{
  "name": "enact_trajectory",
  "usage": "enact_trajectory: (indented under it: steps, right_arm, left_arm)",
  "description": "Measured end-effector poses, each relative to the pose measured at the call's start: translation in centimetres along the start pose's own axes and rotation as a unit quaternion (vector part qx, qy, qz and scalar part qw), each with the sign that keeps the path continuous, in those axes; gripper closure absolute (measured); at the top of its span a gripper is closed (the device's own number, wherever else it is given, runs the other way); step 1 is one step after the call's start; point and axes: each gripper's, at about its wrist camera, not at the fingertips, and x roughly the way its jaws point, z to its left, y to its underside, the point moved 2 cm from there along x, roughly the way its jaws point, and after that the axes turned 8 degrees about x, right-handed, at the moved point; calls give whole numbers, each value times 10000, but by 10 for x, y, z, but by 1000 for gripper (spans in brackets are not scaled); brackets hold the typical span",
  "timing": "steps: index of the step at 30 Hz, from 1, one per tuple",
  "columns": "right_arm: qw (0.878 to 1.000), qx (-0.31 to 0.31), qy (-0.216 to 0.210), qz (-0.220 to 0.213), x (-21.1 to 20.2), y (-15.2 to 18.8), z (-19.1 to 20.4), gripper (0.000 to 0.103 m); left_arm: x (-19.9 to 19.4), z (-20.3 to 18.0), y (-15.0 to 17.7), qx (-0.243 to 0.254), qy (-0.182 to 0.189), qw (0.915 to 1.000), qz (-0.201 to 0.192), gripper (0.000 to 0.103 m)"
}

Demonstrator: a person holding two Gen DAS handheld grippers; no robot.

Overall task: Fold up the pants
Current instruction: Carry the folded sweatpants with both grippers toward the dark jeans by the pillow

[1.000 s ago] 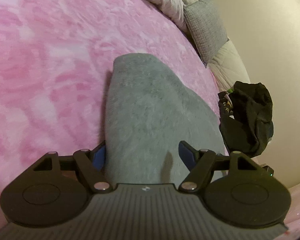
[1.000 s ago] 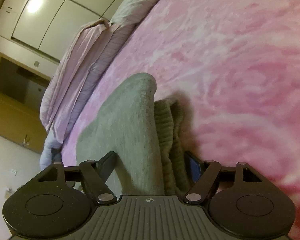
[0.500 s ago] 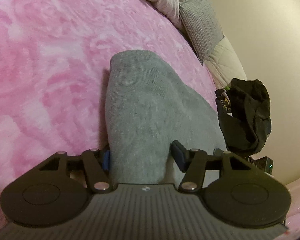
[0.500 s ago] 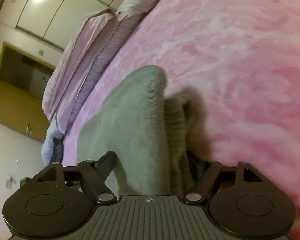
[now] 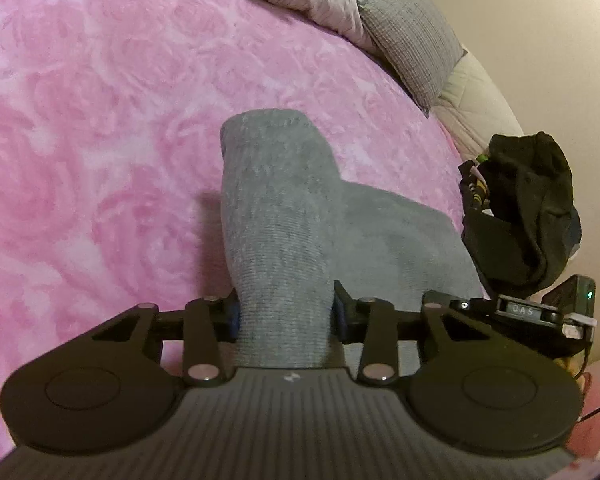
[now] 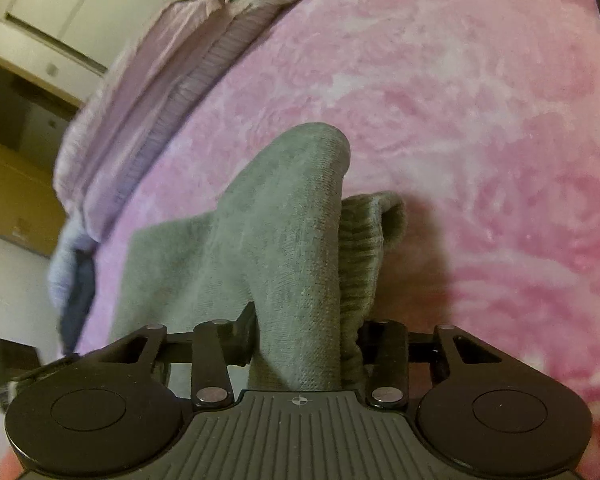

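- Two grippers are working on one pair of grey pants (image 5: 276, 216), which is lying on the pink rose-patterned bedspread (image 5: 100, 120) of a bed.
- The left gripper (image 5: 286, 314) is closing, its blue pads pressing a raised ridge of the grey fabric from both sides; it is grasping the pants.
- The right gripper (image 6: 306, 342) is also closing on a bunched ridge of the same garment, with the ribbed waistband or cuff (image 6: 364, 232) sitting just beside its right finger; it too is grasping cloth.
- Judgement: the step in hand appears to be lifting one edge for a fold. Doing it well is calling for both grips to be seating fully before the lift, both hands rising level with each other, and the edge staying taut between them so the fold is landing square rather than twisted.
- The loose ribbed part may be slipping out of the right grip; it is worth watching.
- Count: one pair of pants, two grippers, one grey checked pillow (image 5: 412, 28), one black bundle (image 5: 528, 208) near the bed edge, one pale purple quilt (image 6: 152, 92).
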Motion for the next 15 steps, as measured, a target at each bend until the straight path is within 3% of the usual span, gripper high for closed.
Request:
enact_trajectory:
  steps: [4,9,15]
  right_arm:
    - [9997,-26,41,256,-17,-2,42,65]
    - [9953,-424,-251,834,-23,-8,121,65]
    - [9760,-1316,-751,1565,13,13,245,65]
  left_arm:
    - [-46,-4,-5,-540,-140,9984,-116,70]
    - [-141,-6,-7,-995,-496,9922,-567,70]
    - [-263,22,11,-1676,-1146,9681,-1466,70]
